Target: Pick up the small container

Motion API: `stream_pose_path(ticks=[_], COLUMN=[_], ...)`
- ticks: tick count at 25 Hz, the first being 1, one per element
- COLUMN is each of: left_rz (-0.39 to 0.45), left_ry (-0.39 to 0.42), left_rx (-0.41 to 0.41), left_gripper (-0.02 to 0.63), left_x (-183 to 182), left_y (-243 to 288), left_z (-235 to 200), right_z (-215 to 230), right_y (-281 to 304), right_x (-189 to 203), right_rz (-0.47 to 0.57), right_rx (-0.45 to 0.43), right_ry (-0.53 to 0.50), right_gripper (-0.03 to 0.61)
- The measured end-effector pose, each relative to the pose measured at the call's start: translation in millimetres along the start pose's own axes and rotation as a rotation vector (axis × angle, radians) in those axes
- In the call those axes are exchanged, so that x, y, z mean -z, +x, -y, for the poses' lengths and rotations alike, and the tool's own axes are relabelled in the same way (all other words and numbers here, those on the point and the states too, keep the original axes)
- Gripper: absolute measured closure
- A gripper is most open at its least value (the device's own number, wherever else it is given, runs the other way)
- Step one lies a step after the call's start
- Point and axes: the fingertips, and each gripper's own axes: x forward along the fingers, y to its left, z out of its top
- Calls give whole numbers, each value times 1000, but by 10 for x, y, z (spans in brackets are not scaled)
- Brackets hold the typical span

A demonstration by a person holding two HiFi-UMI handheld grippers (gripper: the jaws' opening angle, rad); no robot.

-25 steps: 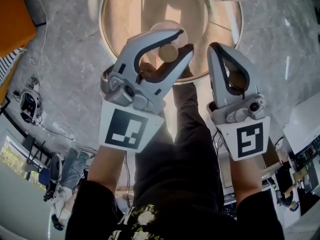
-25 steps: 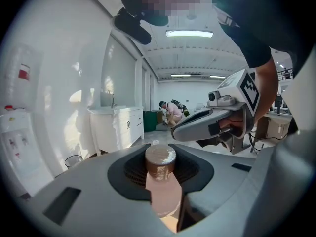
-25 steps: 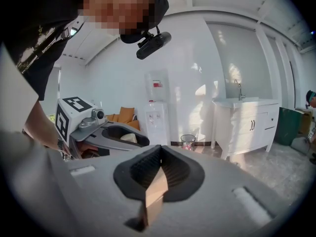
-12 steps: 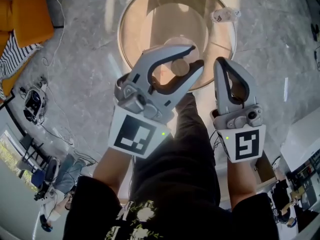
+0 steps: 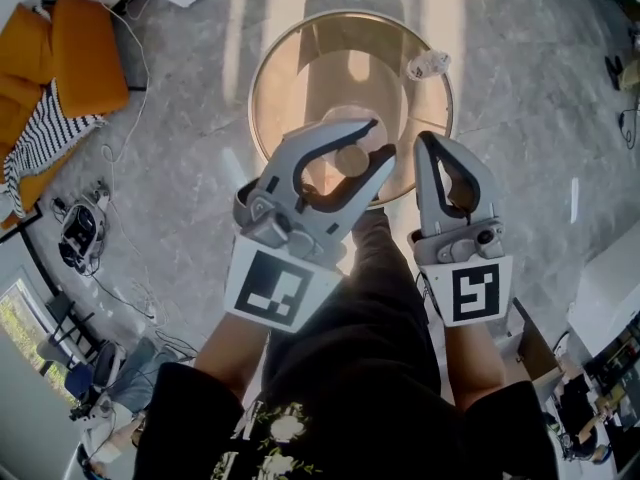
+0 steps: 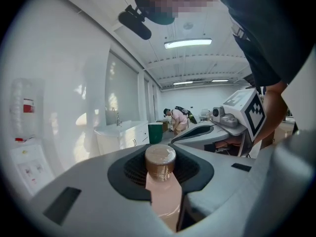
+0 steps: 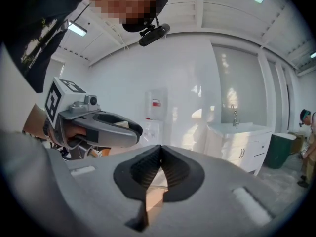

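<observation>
The small container (image 5: 350, 160) is a pinkish bottle with a round brown cap (image 6: 160, 161). My left gripper (image 5: 366, 154) is shut on it, and the dark pads hug it just below the cap. It hangs high above the round wooden table (image 5: 278, 60). My right gripper (image 5: 432, 144) is held level beside the left one, shut, its ribbed pads (image 7: 159, 174) meeting with nothing between them. Each gripper appears in the other's view: the right gripper (image 6: 207, 132) and the left gripper (image 7: 98, 130).
A small pale object (image 5: 428, 65) lies near the table's far right rim. An orange seat (image 5: 75, 58) with a striped cloth and cables lie on the marble floor at left. A white sink cabinet (image 7: 237, 137), a green bin (image 7: 279, 149) and a person (image 6: 176, 120) are farther off.
Both grippers have risen together, and the table below now looks smaller and farther away. The container has stayed in the left gripper's jaws.
</observation>
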Motion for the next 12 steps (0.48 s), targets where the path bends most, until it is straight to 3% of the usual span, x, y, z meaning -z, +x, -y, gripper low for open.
stream_pose_path(ticks=[4, 12], left_rz=[-22, -68], left_ry=[-30, -49], left_rx=[-40, -60], left_gripper=[491, 491], left_x=[-253, -748], left_y=[-118, -362], left_z=[3, 44], right_z=[39, -52], right_y=[-115, -306], right_x=[-339, -902], right_rz=[33, 76], right_rx=[80, 70], right_ry=[-21, -32], right_gripper=[581, 581])
